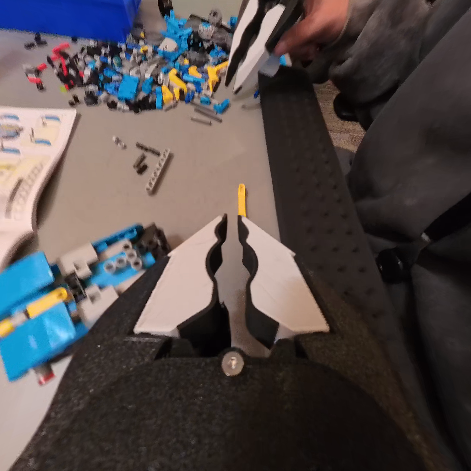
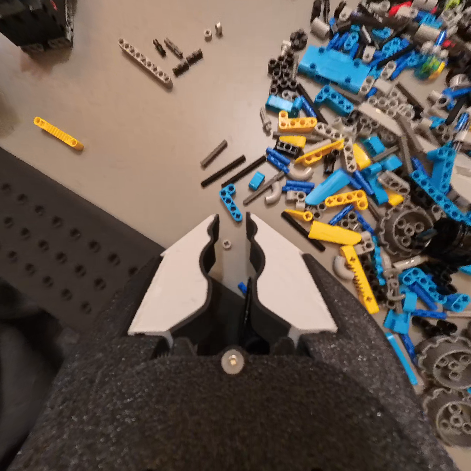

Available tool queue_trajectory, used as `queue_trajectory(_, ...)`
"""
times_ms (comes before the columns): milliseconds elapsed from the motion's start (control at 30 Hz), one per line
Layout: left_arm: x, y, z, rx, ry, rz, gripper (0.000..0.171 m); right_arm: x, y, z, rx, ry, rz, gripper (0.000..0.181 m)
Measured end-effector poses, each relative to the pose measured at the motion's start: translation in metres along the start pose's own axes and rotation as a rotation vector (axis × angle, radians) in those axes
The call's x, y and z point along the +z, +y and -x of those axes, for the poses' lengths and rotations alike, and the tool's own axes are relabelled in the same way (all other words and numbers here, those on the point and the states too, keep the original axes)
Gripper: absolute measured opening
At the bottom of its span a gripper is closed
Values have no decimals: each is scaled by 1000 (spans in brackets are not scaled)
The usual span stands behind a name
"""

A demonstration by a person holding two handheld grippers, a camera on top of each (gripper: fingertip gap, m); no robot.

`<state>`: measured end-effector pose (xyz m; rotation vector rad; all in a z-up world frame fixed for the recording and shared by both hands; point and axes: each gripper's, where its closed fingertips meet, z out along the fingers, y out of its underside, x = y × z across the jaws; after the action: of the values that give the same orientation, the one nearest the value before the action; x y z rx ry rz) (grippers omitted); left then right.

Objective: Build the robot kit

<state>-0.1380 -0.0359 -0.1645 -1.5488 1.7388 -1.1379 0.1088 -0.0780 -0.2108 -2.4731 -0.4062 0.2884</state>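
My left gripper (image 1: pixel 232 216) hangs over the grey table with its jaws a narrow gap apart and nothing between them. A yellow toothed beam (image 1: pixel 241 200) lies on the table just past its right fingertip; it also shows in the right wrist view (image 2: pixel 58 133), lying free. My right gripper (image 2: pixel 232 216) is open and empty, low over the near edge of a pile of building parts (image 2: pixel 356 165). A small blue L-shaped beam (image 2: pixel 230 202) lies just ahead of its tips, and a tiny grey bush (image 2: pixel 226 244) shows on the table between its fingers. In the left wrist view a hand holds the right gripper (image 1: pixel 233 86).
A black perforated strip (image 1: pixel 305 178) runs along the table edge. A long grey beam (image 2: pixel 145 63) and black pins (image 2: pixel 187 62) lie apart from the pile. A part-built blue model (image 1: pixel 76 280), an open instruction booklet (image 1: pixel 25 165) and a blue bin (image 1: pixel 68 17) stand left. Grey wheels (image 2: pixel 405 229) lie right. Across from one pair of fingers to the other is roughly 25 cm.
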Motion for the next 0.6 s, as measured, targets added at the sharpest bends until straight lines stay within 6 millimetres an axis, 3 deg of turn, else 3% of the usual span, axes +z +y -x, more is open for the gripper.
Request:
queue_trajectory(100, 5, -40, -5, 67, 23, 7, 22, 1, 8, 3, -36, -43, 72, 17)
queue_trajectory(167, 14, -63, -12, 122, 68, 51, 24, -4, 19, 5, -53, -64, 117, 18)
queue_trajectory(300, 61, -98, 20, 275, -39, 199, 23, -9, 4, -1, -51, -36, -12, 18)
queue_trajectory(400, 115, -105, 49, 383, -36, 340, 20, -9, -10, -4, 35, -21, -143, 18)
queue_trajectory(500, 166, -106, 65, 464, 41, 399, 18, -13, 0, -5, -23, 22, -103, 15)
queue_trajectory(600, 199, -96, 85, 515, 86, 468, 17, -14, 10, -6, -26, 14, -81, 14)
